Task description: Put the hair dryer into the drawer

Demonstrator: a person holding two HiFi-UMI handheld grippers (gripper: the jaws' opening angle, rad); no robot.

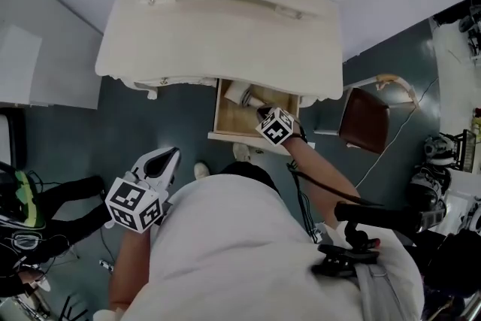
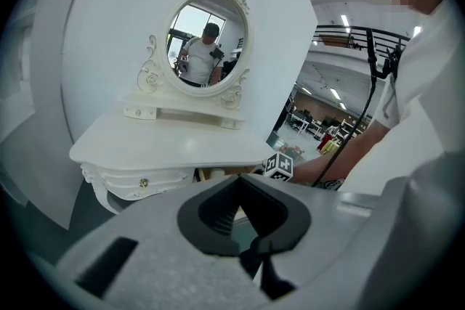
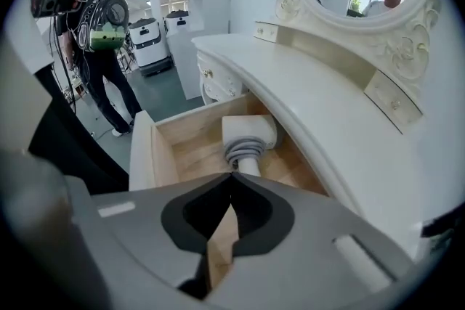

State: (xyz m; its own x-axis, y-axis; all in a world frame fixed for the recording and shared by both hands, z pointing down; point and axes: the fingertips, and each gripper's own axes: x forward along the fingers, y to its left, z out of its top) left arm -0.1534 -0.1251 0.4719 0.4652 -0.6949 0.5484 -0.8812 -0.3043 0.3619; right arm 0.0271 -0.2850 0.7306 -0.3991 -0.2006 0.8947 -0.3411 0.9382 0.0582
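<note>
The white hair dryer (image 3: 248,133) lies inside the open wooden drawer (image 3: 142,150) of the white dressing table, its cord coiled round the handle. In the head view the hair dryer (image 1: 243,95) shows at the back of the drawer (image 1: 223,119). My right gripper (image 3: 232,175) hangs above the drawer with its jaws shut and nothing between them; in the head view the right gripper (image 1: 265,115) is over the drawer's front right part. My left gripper (image 1: 167,160) is held lower left, away from the drawer, jaws together and empty. In the left gripper view the left gripper (image 2: 238,178) points toward the table.
The white dressing table (image 1: 218,34) with an oval mirror (image 2: 207,38) stands against the wall. A brown chair (image 1: 365,121) is to the drawer's right. A person (image 3: 93,47) in dark clothes and equipment carts (image 3: 149,40) stand further off.
</note>
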